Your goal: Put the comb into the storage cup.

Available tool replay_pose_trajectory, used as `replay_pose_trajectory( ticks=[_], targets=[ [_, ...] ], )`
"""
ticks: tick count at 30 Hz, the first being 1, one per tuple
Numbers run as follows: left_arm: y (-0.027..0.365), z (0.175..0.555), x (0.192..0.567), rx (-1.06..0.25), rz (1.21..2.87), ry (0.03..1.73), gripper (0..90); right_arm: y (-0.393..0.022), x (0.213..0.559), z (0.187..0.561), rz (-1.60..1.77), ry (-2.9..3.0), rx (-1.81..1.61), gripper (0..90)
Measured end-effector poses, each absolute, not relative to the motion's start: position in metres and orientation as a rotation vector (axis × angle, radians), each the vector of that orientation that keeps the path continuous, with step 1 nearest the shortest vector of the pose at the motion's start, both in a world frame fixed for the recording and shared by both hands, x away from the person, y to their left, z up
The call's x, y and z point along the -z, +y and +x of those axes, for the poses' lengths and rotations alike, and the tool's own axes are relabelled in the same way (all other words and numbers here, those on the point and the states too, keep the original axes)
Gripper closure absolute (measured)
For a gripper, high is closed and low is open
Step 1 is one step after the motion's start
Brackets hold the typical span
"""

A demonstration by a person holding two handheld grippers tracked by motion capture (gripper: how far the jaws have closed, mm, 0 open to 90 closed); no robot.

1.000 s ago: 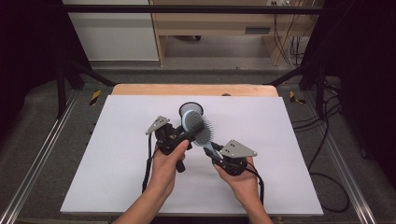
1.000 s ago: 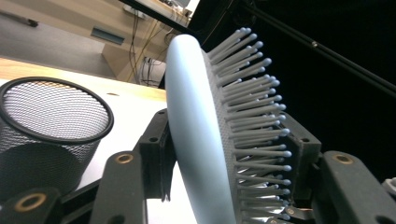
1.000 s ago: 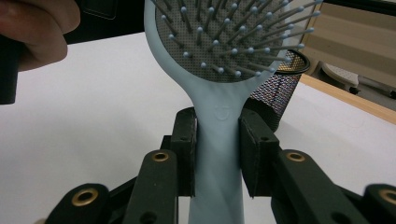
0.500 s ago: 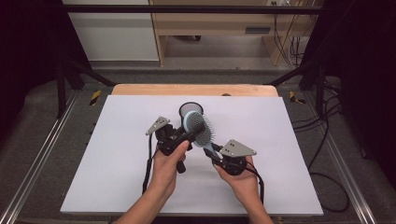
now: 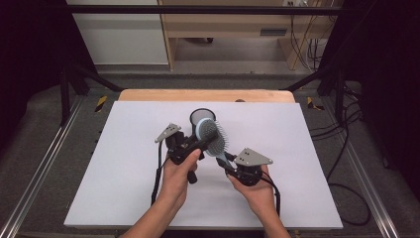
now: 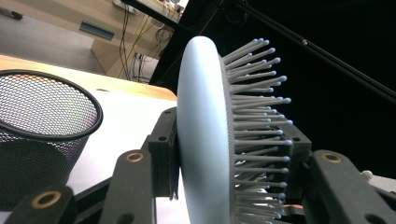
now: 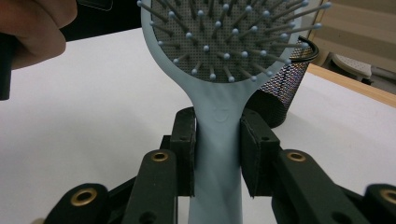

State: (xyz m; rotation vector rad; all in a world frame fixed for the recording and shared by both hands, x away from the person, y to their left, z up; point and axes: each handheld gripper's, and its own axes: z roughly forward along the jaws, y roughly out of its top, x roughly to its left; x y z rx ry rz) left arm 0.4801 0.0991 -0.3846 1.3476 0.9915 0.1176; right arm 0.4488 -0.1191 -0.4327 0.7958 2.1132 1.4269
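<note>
Your right hand-held gripper [image 7: 217,140] clamps the pale-blue plastic paddle hairbrush [image 5: 214,139] by its handle, just before the black mesh cup [image 5: 200,119]. Its long axis runs up toward your left hand-held gripper [image 6: 233,154], whose jaws, just closing, straddle the head.

- Pale blue plastic paddle hairbrush [image 5: 214,139] with grey ball-tipped bristles, centre of the high view, lifted off the table, handle slanting toward lower right.

High view: fixed overhead, looking forward and down across the white table [image 5: 124,188]. Left gripper view: close, edge-on to the hairbrush [image 6: 205,140] head. Right gripper view: close, facing its bristles; all three share the mesh cup [image 7: 285,88].
</note>
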Motion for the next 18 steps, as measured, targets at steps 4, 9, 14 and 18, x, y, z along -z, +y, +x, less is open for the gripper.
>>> replay_pose_trajectory(
  ticks=[4, 9, 14, 18],
  targets=[
    [0.099, 0.479, 0.383, -0.121, 1.358, 0.981, 52.5, -0.12, 0.434, 0.448, 0.795, 2.119, -1.445, 68.6],
    [0.101, 0.482, 0.382, -0.172, 1.372, 0.97, 52.7, -0.121, 0.434, 0.45, 0.826, 2.117, -1.451, 55.0],
    [0.109, 0.487, 0.381, -0.17, 1.342, 0.996, 52.7, -0.12, 0.437, 0.452, 0.884, 2.14, -1.461, 35.1],
    [0.116, 0.489, 0.379, -0.185, 1.334, 0.999, 52.6, -0.119, 0.438, 0.454, 0.902, 2.152, -1.499, 19.4]
  ],
)
